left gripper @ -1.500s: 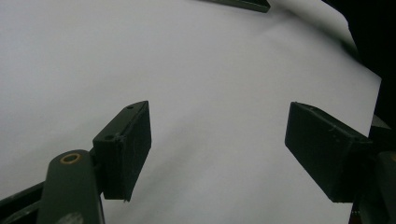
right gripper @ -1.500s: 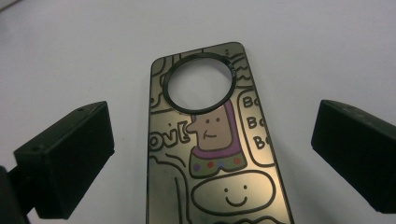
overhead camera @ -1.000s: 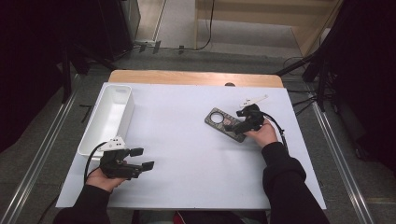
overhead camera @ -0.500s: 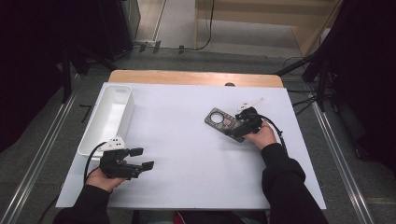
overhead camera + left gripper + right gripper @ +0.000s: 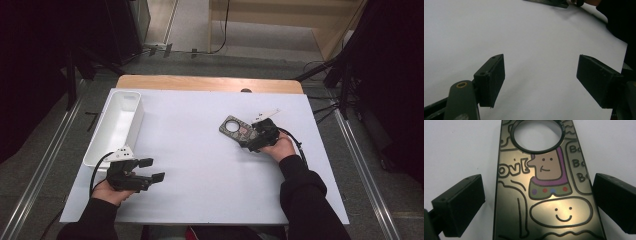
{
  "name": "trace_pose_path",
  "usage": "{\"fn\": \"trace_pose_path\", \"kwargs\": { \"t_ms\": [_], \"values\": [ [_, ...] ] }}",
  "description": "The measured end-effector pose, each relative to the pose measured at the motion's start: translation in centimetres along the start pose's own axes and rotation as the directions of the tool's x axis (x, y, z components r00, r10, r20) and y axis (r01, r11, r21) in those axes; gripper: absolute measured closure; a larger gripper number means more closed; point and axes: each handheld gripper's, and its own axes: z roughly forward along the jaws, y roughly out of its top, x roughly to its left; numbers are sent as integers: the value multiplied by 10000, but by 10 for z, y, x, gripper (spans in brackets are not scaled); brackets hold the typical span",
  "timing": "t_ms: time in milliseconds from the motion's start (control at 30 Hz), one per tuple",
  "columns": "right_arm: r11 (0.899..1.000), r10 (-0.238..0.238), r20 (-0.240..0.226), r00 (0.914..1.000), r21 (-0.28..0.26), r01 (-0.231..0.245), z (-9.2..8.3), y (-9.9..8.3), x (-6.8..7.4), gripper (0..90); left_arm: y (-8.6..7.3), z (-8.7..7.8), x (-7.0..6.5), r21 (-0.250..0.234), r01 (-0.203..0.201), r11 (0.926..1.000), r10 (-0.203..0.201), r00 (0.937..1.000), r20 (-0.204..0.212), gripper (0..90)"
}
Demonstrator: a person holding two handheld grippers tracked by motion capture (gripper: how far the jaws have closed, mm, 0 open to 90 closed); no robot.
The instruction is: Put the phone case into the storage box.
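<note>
Door-hanger tag [image 5: 546,195], dark w/ round hole and cartoon faces, lies flat on white table sheet [image 5: 200,150] right of centre, well clear of edges and of white tray [image 5: 117,125] at left. Right gripper [image 5: 539,202] straddles it, jaws wide, gaps both sides, not touching; legible bits "ov" and "Bo". Left gripper [image 5: 150,170] near front-left edge, jaws wide, nothing between.

A white sheet [image 5: 200,165] covers the bench [image 5: 210,83], whose wooden edge shows along the far side. Grey floor [image 5: 240,55] surrounds it, crossed by metal rails [image 5: 45,165] and black cables [image 5: 320,107]. Dark drapes [image 5: 35,60] hang at both sides. Pale wooden furniture [image 5: 280,25] stands beyond.
</note>
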Motion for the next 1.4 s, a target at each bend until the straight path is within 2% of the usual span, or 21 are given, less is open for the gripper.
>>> {"fn": "trace_pose_path", "kwargs": {
  "t_ms": [133, 333, 533, 1233, 1400],
  "values": [
    [9986, -527, 337, 9980, 116, 523, 2, -1, 4, 0, 0, 0, 0, -29, 6, 10000, -6, 10000, 2, 226],
    [9985, -542, 337, 9980, 36, 541, 1, -2, 4, 0, 0, 0, 0, -38, 8, 10000, -8, 10000, -4, 226],
    [9985, -504, 338, 9982, -200, 511, -4, -5, -1, 100, 0, 0, 0, -46, 11, 10000, -11, 10000, -7, 226],
    [9984, -525, 371, 9979, -187, 533, -4, -5, 0, 107, 0, -1, 0, -35, 30, 10000, -30, 10000, -29, 226],
    [9985, -505, 226, 9985, -193, 509, -6, -5, -2, 108, 0, -1, 0, -37, 17, 10000, -18, 10000, -29, 226]
  ]
}}
